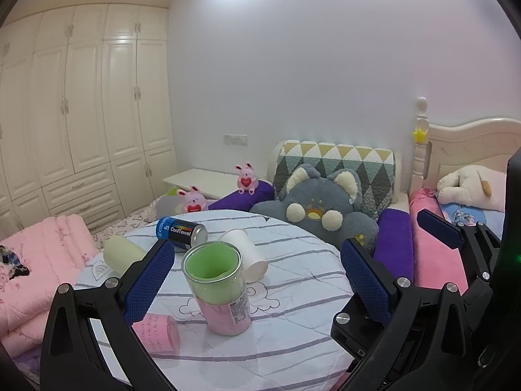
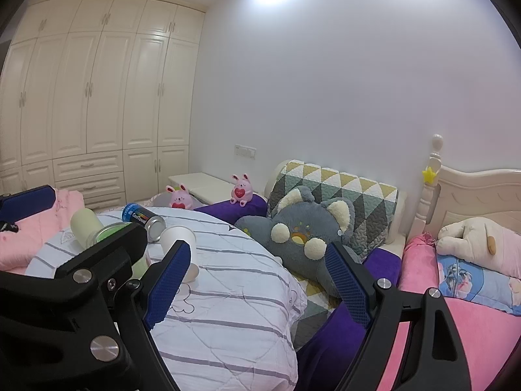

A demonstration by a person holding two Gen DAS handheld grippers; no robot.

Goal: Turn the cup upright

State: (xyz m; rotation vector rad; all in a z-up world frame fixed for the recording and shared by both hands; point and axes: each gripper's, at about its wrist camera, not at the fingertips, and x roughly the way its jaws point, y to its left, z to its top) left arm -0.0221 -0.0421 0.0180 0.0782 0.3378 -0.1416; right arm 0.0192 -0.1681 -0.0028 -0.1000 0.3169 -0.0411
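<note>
Between the fingers of the left gripper [image 1: 257,273], a glossy clear cup [image 1: 216,288] with matt green and pink lining is seen on quilted, striped cloth [image 1: 293,293]. Beyond it, a smooth matt white paper cup [image 1: 246,254] and a shiny metal-ended can [image 1: 182,232] with a glossy printed label are found. The finger pads [image 1: 366,280] are covered in rough, dimpled blue rubber on matt black plastic. Further off, a fuzzy grey plush [image 1: 320,208] is visible.

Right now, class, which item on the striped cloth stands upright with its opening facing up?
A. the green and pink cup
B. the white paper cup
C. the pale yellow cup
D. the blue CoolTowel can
A: the green and pink cup stands on its base, its open green mouth facing up, while the white paper cup and CoolTowel can lie on their sides.
</note>
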